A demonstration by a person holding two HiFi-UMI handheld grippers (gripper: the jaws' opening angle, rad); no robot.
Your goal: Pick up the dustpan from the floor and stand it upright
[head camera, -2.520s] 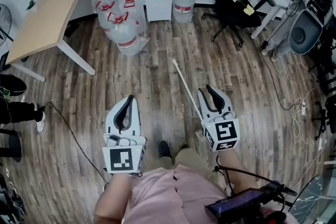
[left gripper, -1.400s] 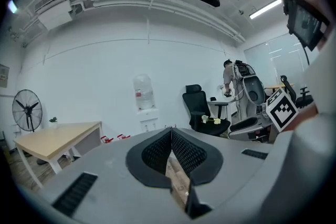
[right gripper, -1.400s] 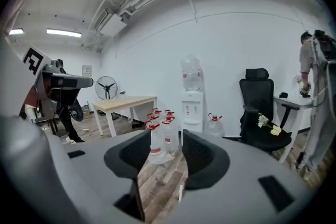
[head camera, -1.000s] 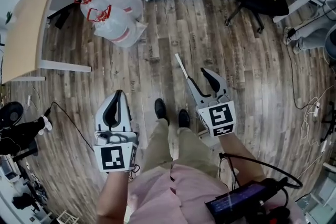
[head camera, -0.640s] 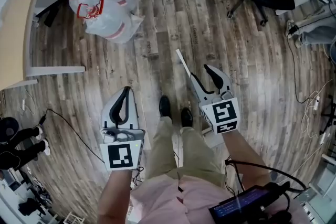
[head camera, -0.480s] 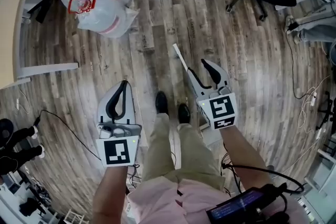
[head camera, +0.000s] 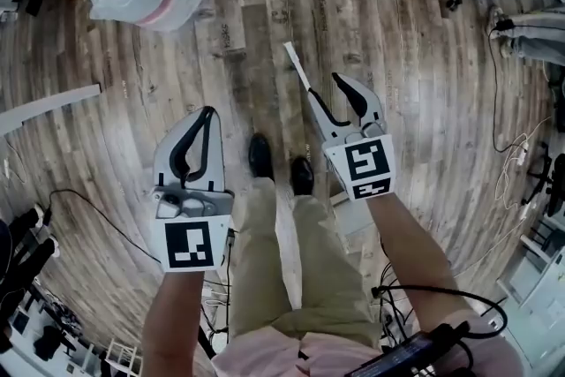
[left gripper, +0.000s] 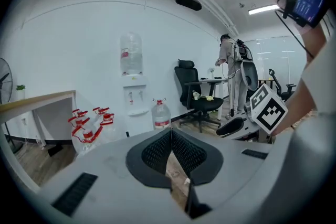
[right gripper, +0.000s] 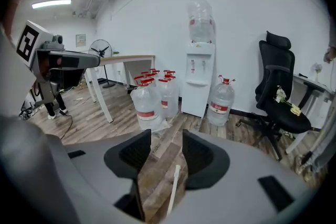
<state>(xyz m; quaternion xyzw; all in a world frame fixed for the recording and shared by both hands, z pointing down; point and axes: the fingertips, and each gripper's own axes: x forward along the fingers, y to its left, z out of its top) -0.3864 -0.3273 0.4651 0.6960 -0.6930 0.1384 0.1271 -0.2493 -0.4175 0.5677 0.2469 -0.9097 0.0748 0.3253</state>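
Dustpan handle (head camera: 297, 66) is seen lying on the floor (head camera: 415, 101) just under the right gripper (head camera: 324, 86), its length running forward and leftward. That nearer gripper's jaws are spread, holding nothing. The left gripper (head camera: 208, 112), farther left, is closed and empty.

Floor (head camera: 415, 101): grey-brown wood planks, with loose cables (head camera: 508, 172) lying along one side.

Far wall (right gripper: 247, 8): plain white.

Against it stand:
- a white water dispenser (right gripper: 199, 86) with an inverted bottle on top
- a cluster of red-capped water bottles (right gripper: 149, 102)
- a black office chair (right gripper: 274, 78)

A light wooden table (right gripper: 131, 58) on white legs stands near the bottles.

One ceiling strip light (right gripper: 51, 4) is lit.
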